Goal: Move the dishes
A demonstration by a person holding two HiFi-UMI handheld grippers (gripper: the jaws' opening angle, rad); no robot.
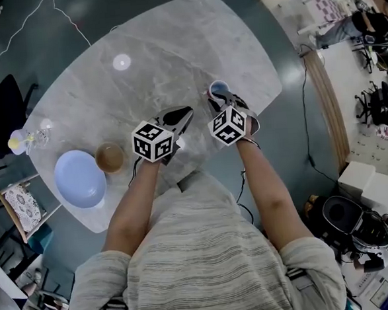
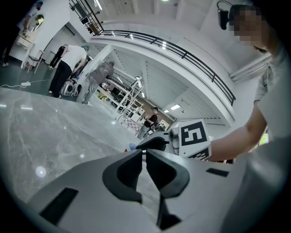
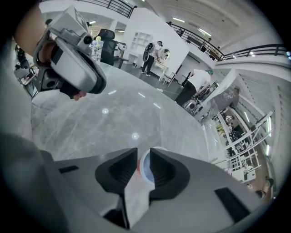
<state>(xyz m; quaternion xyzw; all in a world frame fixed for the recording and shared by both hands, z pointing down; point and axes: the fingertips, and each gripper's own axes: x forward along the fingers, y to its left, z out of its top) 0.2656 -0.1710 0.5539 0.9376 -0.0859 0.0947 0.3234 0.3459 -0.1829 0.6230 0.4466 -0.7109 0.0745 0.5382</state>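
Observation:
A small cup point(image 1: 219, 88), blue inside and red outside, stands on the marble table point(image 1: 173, 46) near its right side. My right gripper point(image 1: 218, 99) is shut on the cup's rim; in the right gripper view one jaw is inside the cup point(image 3: 144, 167) and the other outside, at my right gripper point(image 3: 143, 155). My left gripper point(image 1: 183, 116) hovers just left of it, shut and holding nothing; the left gripper view shows my left gripper point(image 2: 145, 153) with its jaws nearly touching, the cup point(image 2: 131, 146) beyond. A blue plate point(image 1: 80, 179) and a brown bowl point(image 1: 110, 157) sit at the table's near left.
A small white disc point(image 1: 121, 62) lies toward the far left of the table. A bottle with a yellow top point(image 1: 21, 140) stands at the left edge. Chairs point(image 1: 8, 104) flank the table's left side. People stand in the hall behind point(image 3: 152, 57).

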